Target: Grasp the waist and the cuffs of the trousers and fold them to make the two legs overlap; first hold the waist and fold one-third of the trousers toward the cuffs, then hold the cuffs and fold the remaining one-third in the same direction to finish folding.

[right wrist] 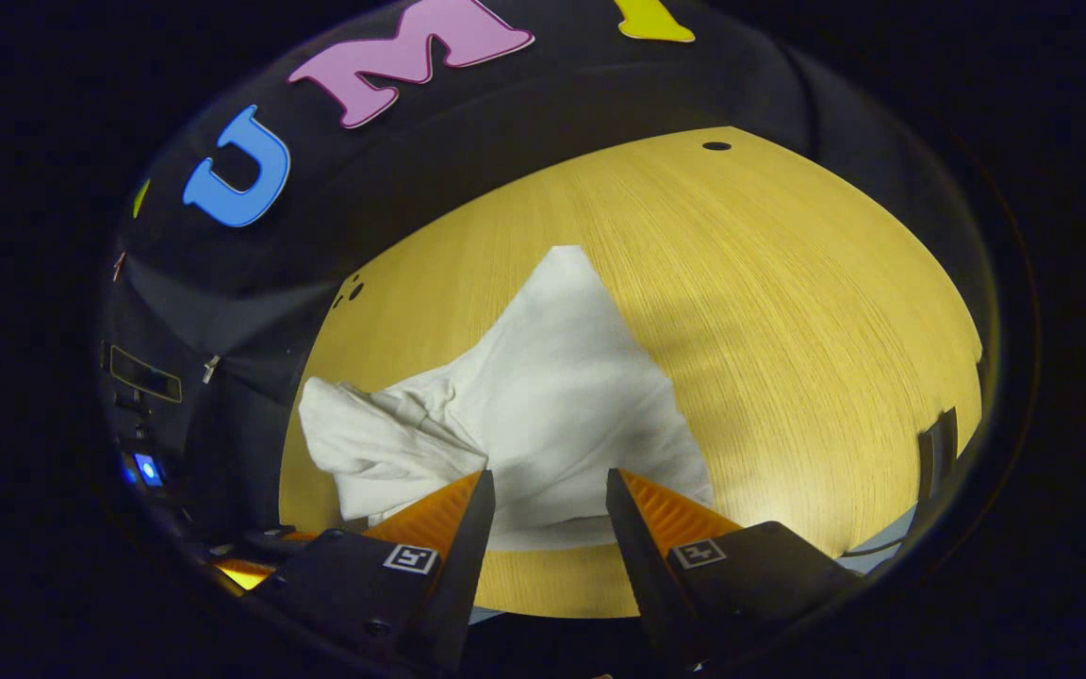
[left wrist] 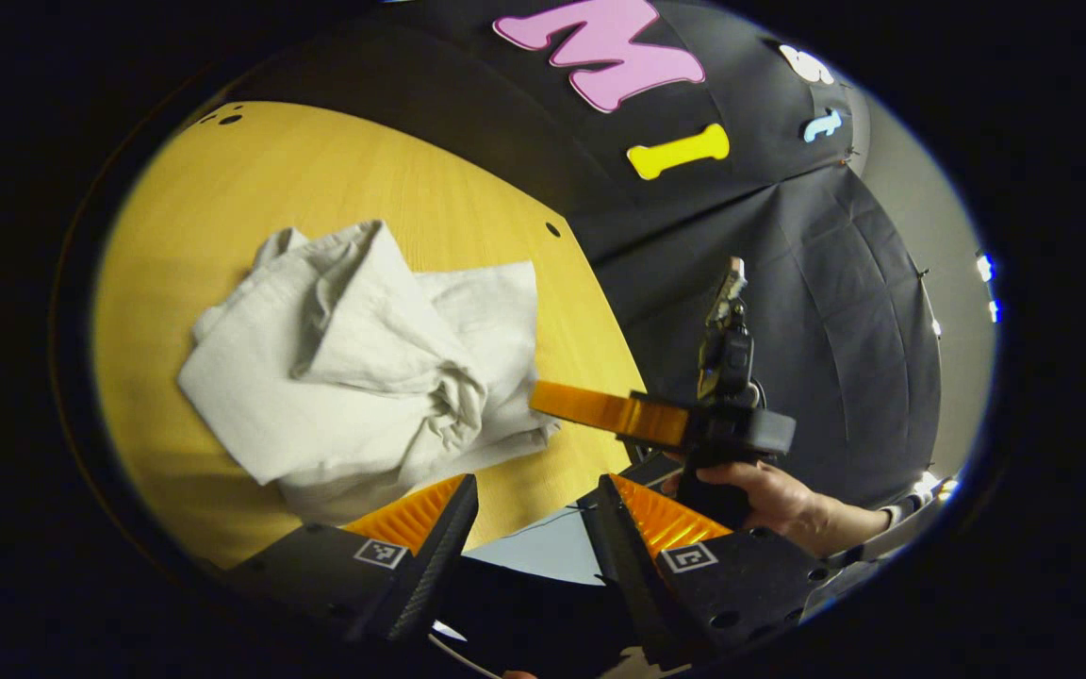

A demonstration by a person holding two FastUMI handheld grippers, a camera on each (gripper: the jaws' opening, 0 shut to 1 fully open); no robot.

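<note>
White trousers [left wrist: 354, 368] lie crumpled in a heap on the yellow wooden table [left wrist: 317, 170]. In the left gripper view my left gripper [left wrist: 538, 486] is open, hovering over the table's near edge, a little short of the heap. The right gripper [left wrist: 548, 401], held by a hand [left wrist: 779, 500], reaches in from the right, its tip at the heap's edge. In the right gripper view the trousers [right wrist: 552, 405] spread out just ahead of my right gripper [right wrist: 549, 476], which is open with the cloth's near hem showing between its fingers. No cloth is pinched.
The table [right wrist: 788, 311] has small dark holes near its far corners, and bare wood stretches to the right of the heap. Black cloth wall stands behind it. A dark object [right wrist: 939, 443] sits at the table's right edge.
</note>
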